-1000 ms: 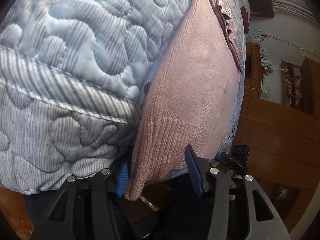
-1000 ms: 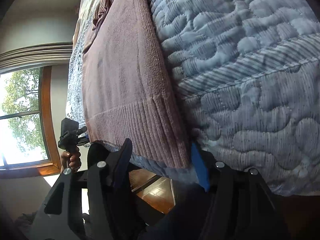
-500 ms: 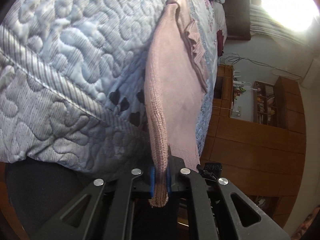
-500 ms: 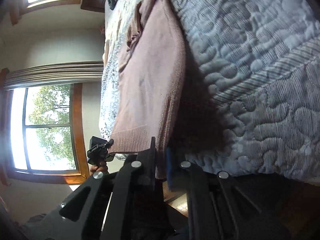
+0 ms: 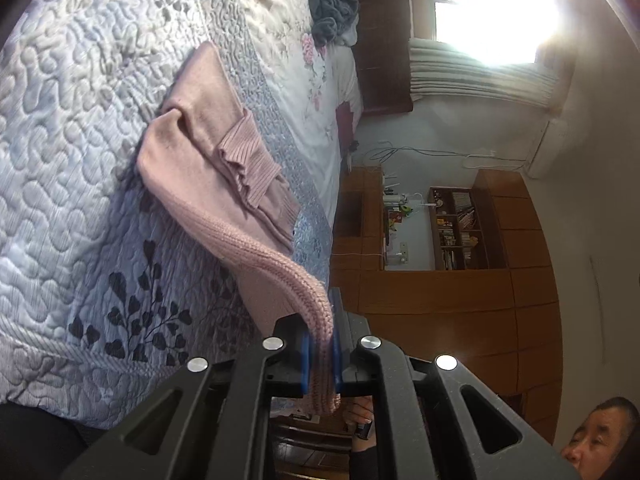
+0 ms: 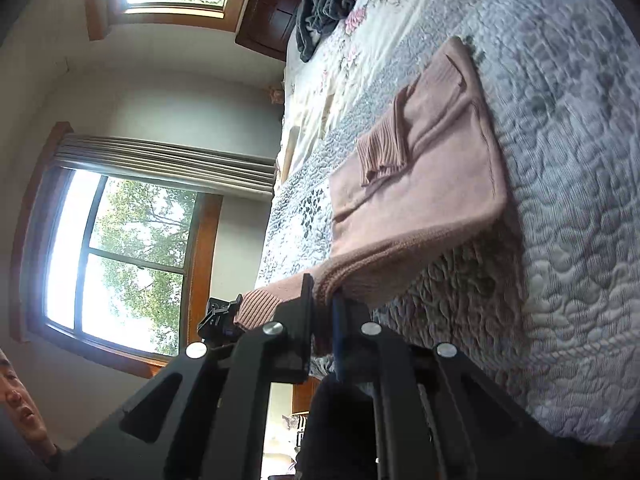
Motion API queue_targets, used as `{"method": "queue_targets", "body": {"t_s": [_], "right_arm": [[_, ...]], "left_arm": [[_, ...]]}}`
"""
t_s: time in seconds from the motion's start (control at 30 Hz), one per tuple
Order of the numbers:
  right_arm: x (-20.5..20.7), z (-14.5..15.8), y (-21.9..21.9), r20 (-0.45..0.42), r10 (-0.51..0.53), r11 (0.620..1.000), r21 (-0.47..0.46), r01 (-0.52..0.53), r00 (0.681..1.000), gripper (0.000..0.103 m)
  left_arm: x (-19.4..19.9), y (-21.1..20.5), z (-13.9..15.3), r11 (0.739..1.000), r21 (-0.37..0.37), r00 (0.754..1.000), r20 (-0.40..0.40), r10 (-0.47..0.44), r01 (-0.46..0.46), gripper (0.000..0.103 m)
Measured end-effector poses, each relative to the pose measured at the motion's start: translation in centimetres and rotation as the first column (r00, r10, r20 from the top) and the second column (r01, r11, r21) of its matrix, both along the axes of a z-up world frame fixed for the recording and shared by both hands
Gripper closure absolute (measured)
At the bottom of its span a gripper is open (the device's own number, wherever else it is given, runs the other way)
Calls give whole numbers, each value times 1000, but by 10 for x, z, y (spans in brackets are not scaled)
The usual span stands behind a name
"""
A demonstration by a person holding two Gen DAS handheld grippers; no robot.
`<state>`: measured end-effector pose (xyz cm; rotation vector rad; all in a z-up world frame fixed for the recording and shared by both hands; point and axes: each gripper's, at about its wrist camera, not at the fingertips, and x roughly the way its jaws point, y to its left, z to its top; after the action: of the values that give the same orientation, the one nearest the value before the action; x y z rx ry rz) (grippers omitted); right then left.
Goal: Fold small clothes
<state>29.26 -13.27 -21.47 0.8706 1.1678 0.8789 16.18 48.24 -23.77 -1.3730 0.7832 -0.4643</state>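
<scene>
There is 1 pink knit sweater (image 5: pixel 208 160) on 1 quilted bedspread (image 5: pixel 72 128), held by 2 grippers. The left gripper (image 5: pixel 320 354) has its 2 blue pads (image 5: pixel 305 364) pressed together on the ribbed hem at 1 corner, and the right gripper (image 6: pixel 323 320) has its 2 black fingers (image 6: pixel 304 304) clamped on the hem at the other corner. The sweater (image 6: pixel 420 172) is dusty pink, fine-knit over the body and ribbed at the hem and cuffs. Its near edge is lifted off the quilt between the 2 grippers, casting a shadow on the bedspread (image 6: pixel 568 184) beneath, while the far part, toward the collar, lies flat on the bed. 1 ribbed cuff (image 5: pixel 248 164) of a folded-in sleeve lies across the middle of the body. At the far end of the bed, on a floral sheet (image 5: pixel 288 40), sits 1 crumpled dark grey garment (image 5: pixel 332 4). In the right wrist view, 1 large window (image 6: pixel 116 256) with trees outside is visible on the left.
</scene>
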Motion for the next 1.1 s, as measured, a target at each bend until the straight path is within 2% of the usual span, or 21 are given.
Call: {"method": "queue_targets", "body": {"t_s": [0.17,0.37,0.47,0.77,0.8,0.83,0.9,0.93,0.97,1.0,1.03,1.1], "right_arm": [[64,14,14,43,-17,999,-35,19,999,96],[142,4,29,46,-50,994,-93,55,998,96],[180,-14,37,20,-61,989,-134,63,998,96],[276,-99,75,-80,-80,947,-317,51,994,95],[284,-107,77,-83,-90,940,-336,57,992,94],[291,-112,78,-83,-96,935,-348,62,992,90],[301,-118,77,-87,-107,938,-340,71,990,88],[304,-117,77,-79,-107,942,-326,76,991,81],[306,-112,75,-48,-112,943,-321,91,993,68],[306,-107,72,-10,-119,938,-329,109,993,62],[306,-103,71,20,-109,933,-342,110,994,57],[306,-102,73,52,-68,928,-364,82,996,57]], "left_arm": [[50,20,7,999,-5,999,8,45,-45,96],[119,46,-13,996,-4,993,-73,94,-95,96],[158,61,-36,992,2,982,-143,124,-125,96],[257,80,-125,987,34,933,-323,160,-158,94],[263,83,-134,986,40,926,-338,169,-165,93],[268,86,-139,983,53,921,-344,181,-173,85],[274,93,-139,981,60,929,-314,195,-186,75],[275,97,-134,979,77,938,-279,205,-191,63],[275,100,-125,976,110,949,-237,207,-186,58],[275,103,-117,973,152,958,-203,201,-172,49],[276,104,-112,971,187,967,-178,182,-148,46],[280,104,-105,963,257,978,-164,127,-82,46]]}}
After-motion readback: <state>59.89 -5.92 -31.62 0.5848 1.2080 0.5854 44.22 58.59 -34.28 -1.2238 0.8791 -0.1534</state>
